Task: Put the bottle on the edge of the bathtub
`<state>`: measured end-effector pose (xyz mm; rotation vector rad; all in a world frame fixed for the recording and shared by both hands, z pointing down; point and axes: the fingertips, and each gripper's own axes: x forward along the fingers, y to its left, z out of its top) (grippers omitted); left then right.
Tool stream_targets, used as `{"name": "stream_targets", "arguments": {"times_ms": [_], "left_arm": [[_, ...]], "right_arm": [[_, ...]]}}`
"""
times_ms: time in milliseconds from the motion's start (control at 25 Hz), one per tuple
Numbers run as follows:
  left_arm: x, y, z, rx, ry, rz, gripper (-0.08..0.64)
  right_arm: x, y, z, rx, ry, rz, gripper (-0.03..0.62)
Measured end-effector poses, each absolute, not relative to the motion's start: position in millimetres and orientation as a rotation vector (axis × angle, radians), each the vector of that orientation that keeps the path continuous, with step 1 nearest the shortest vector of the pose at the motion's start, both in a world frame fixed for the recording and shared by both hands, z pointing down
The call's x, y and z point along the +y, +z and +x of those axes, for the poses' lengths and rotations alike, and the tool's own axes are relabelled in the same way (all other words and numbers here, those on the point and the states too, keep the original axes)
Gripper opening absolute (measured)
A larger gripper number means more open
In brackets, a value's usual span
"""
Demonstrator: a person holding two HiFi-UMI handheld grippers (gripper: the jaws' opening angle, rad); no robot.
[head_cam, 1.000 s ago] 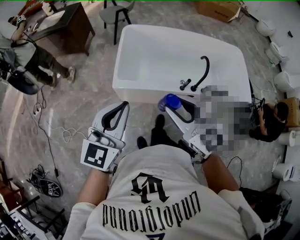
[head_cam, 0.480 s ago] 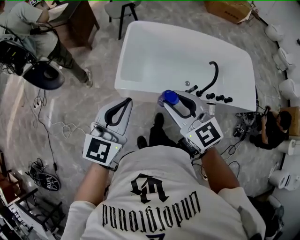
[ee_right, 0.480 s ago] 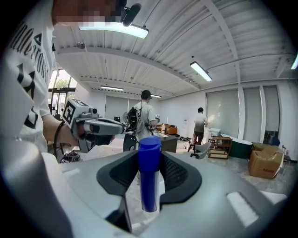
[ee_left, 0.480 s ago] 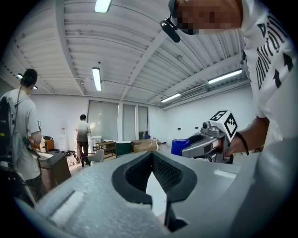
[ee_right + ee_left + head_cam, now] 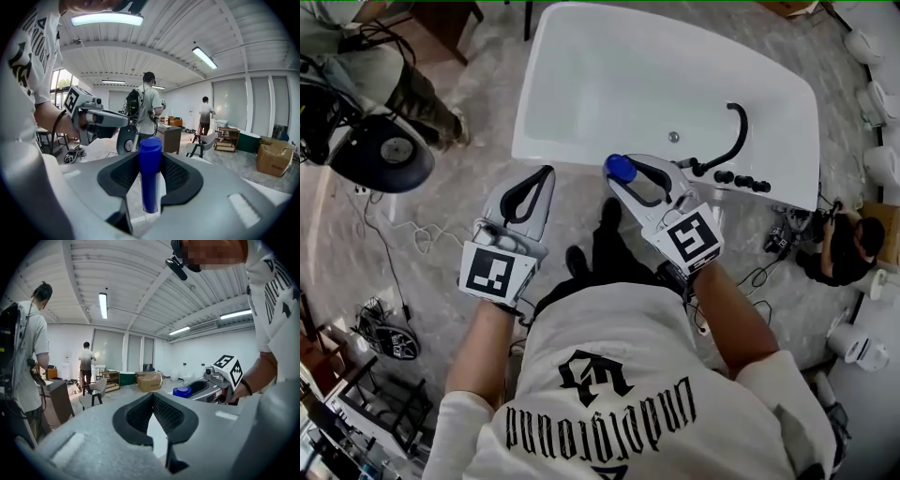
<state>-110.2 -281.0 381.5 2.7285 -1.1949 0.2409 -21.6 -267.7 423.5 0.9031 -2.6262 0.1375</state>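
Note:
In the head view a blue bottle (image 5: 621,169) with a blue cap sits between the jaws of my right gripper (image 5: 624,172), which is shut on it. Its cap reaches the near rim of the white bathtub (image 5: 572,161). The right gripper view shows the bottle (image 5: 150,178) upright between the black pads of the right gripper (image 5: 150,157). My left gripper (image 5: 546,174) hovers over the floor just left of it, short of the tub, shut and empty. In its own view the left gripper (image 5: 153,395) has its tips together.
A black faucet (image 5: 733,139) and knobs (image 5: 739,179) stand on the tub's right rim. A person with a round black device (image 5: 382,152) stands at the upper left. Cables (image 5: 386,343) lie on the floor. Another person (image 5: 844,246) crouches at the right, near white toilets (image 5: 853,345).
Both grippers have come closer to the bathtub. The bottle's cap has gone from short of the rim to over its near edge. The person at the left has shifted.

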Motion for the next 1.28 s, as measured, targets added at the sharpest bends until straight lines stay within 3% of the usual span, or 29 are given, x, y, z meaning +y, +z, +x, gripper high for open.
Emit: {"name": "stream_targets", "arguments": {"times_ms": [1280], "left_arm": [[-395.3, 655.3, -74.1, -1.058, 0.493, 2.518, 0.008]], "right_arm": [[-371.0, 725.9, -4.3, -2.473, 0.321, 0.641, 0.144]]}}
